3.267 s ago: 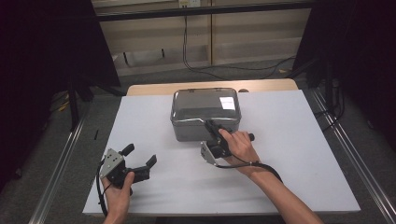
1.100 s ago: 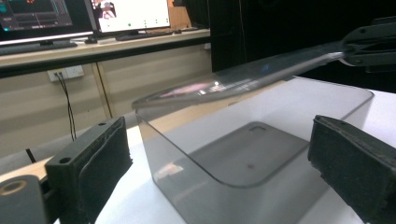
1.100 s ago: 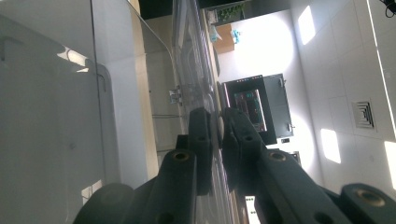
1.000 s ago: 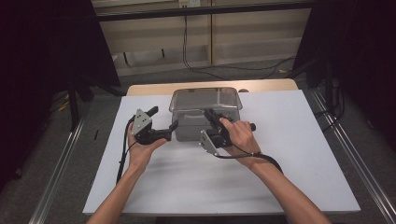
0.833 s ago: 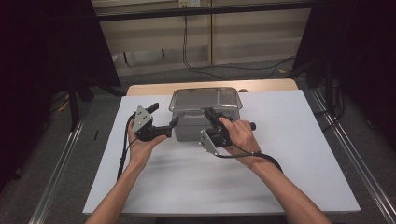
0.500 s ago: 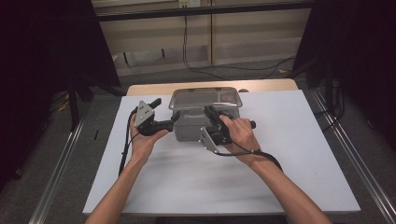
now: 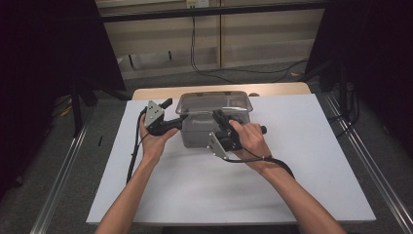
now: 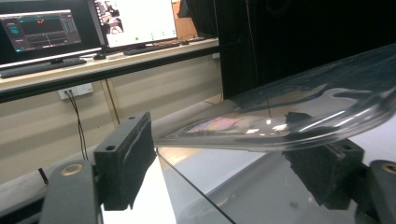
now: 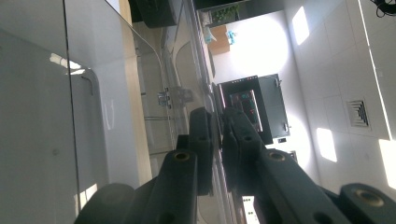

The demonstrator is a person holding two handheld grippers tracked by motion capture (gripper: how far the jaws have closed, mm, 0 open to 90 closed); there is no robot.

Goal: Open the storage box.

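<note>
- While your right gripper [image 7: 220,118] stays clamped on the clear box [image 7: 214,122] at the white mat's [image 7: 292,161] far middle, your left gripper [image 7: 171,113] has come from the near left to its left rim.
- Left gripper view: your jaws have just been closing, the lid edge [image 8: 280,135] between them, pads not yet pressing.
- Right gripper view: your jaws pinch the clear rim [image 9: 215,140], so lifting looks close.

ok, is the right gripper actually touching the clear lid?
Touching. The right gripper view shows the right gripper with its pads shut on the thin edge of the clear lid, no gap either side. The high view puts it at the lid's front rim.
</note>
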